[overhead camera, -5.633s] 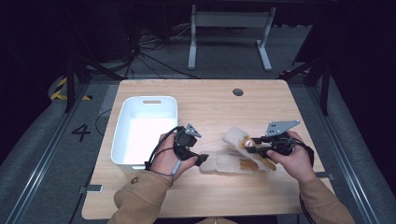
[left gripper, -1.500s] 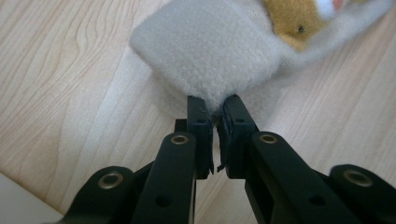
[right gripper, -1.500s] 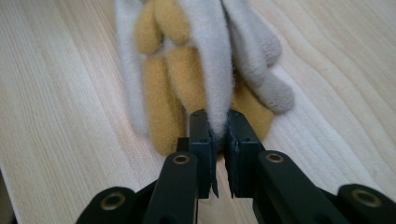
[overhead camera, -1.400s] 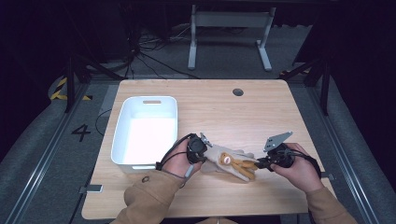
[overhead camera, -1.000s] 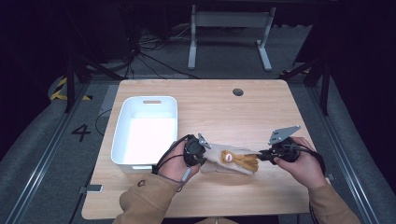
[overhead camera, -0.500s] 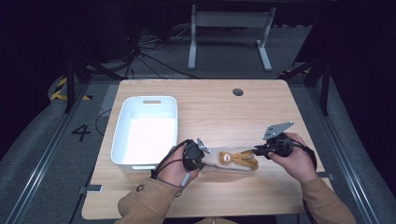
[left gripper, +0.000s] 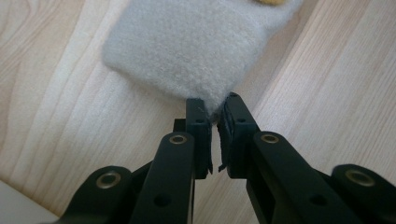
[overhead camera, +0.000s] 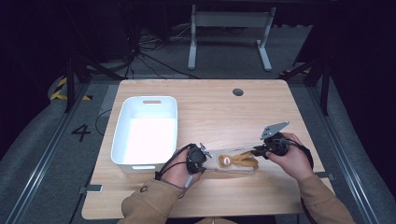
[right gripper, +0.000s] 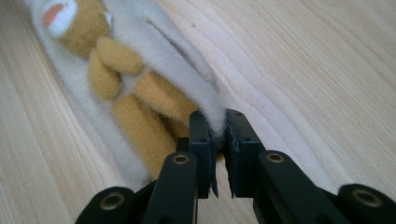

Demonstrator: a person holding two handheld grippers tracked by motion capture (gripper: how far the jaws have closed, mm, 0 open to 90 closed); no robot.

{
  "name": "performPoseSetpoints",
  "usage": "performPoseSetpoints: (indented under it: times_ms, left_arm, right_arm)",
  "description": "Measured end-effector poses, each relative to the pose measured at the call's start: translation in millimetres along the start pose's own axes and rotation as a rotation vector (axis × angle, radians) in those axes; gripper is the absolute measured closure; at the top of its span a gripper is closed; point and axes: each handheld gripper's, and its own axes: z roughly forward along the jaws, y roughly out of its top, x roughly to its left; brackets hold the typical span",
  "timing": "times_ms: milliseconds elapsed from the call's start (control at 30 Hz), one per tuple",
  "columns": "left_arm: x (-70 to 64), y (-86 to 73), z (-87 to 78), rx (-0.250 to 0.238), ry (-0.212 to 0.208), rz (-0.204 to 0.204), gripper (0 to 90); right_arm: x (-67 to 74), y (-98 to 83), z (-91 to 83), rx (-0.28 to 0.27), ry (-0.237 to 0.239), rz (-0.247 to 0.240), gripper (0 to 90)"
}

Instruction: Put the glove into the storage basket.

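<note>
The cream fleece cloth (overhead camera: 233, 162) with its orange-brown animal figure now lies as a narrow strip low on the wooden table (overhead camera: 210, 107), stretched between the two grippers; a few seconds earlier it sat as a wider, looser heap between the hands, and over the last second both hands have sunk with it toward the tabletop. That suggests a fold has just been made and the strip is being laid flat, so the next step is likely letting go or folding again.

The left gripper (overhead camera: 200, 156) is clenched on a corner of the cloth: in the left gripper view the fleece (left gripper: 187, 51) spreads out ahead of the jaws, its tip pinched between them. The right gripper (overhead camera: 258, 150) grasps the opposite end; in the right gripper view a fold of fleece (right gripper: 187, 93) runs ahead and to the left of the jaws, the figure's legs nearest them and its face farthest.

The long axis runs from one pair of jaws to the other, the figure's head toward the left gripper. The white bin (overhead camera: 147, 100) stands beyond the left gripper, apart from the cloth
</note>
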Motion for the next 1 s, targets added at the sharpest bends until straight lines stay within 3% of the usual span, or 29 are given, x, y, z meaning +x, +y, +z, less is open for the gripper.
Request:
performPoseSetpoints:
  times_ms: [233,367,500,733,1000]
  left_arm:
    - [0.7,-0.7,2.9,0.010,-0.007,-0.005,81.6]
    - [1.1,-1.1,2.9,0.011,0.003,0.006,73.5]
    - [0.7,-0.6,-2.1,0.007,0.016,0.012,65.6]
    - [1.8,-0.4,-20.0,-0.023,0.011,-0.020,58.3]
    - [2.5,5.9,-35.6,-0.097,0.013,-0.019,47.6]
  right_arm:
    - [-2.7,-2.8,4.6,0.017,-0.009,-0.005,73.2]
    - [-4.7,-4.4,2.4,0.019,-0.033,-0.001,71.1]
    - [-5.7,-5.8,-1.6,0.013,-0.043,0.011,75.9]
    - [-2.7,-5.1,-7.1,0.018,-0.049,0.011,88.5]
    - [1.3,-4.1,-10.8,-0.021,-0.044,0.008,88.4]
